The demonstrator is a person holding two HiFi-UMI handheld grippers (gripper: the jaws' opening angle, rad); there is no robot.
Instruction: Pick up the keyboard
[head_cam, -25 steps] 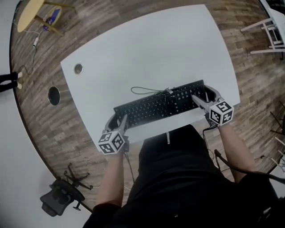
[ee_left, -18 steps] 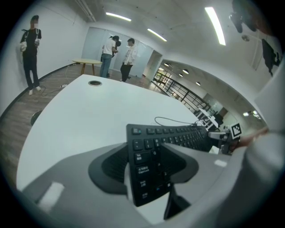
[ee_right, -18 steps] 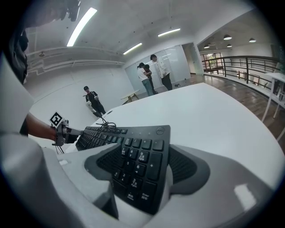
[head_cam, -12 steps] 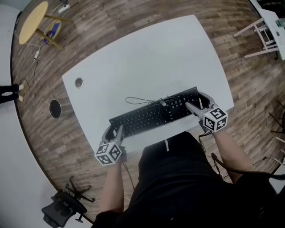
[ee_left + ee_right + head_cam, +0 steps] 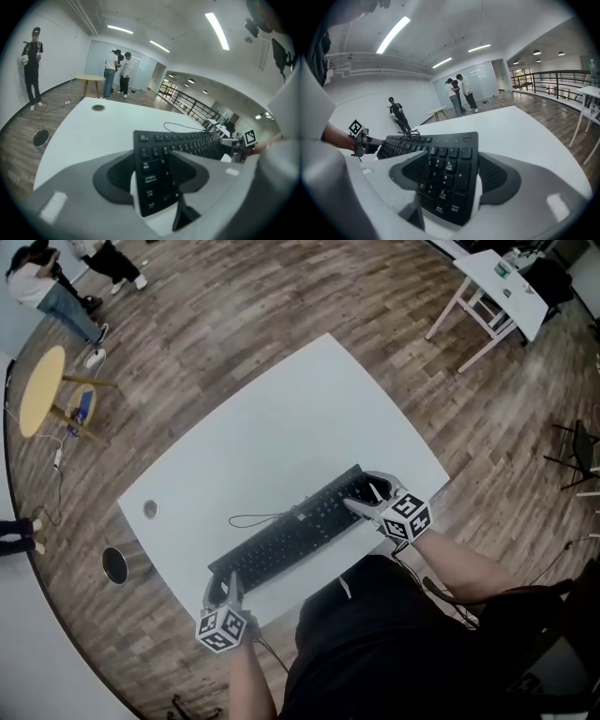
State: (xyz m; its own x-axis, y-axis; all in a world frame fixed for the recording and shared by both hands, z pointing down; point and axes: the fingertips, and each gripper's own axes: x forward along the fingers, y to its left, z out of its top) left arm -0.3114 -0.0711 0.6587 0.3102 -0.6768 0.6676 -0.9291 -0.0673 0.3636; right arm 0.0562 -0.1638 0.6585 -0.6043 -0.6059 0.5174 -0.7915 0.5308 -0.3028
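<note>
The left gripper (image 5: 226,585) is pinching the left end of the keyboard (image 5: 291,532), and the right gripper (image 5: 368,495) is clamping its right end. The keyboard is stretching between them over the near part of the table (image 5: 281,418), with its cable (image 5: 251,519) trailing behind.

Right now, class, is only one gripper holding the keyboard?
No, the left gripper and the right gripper each clamp one end of the keyboard.

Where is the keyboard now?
In the head view the keyboard is over the white table, near the person, clamped at its ends by the left gripper and right gripper.
</note>
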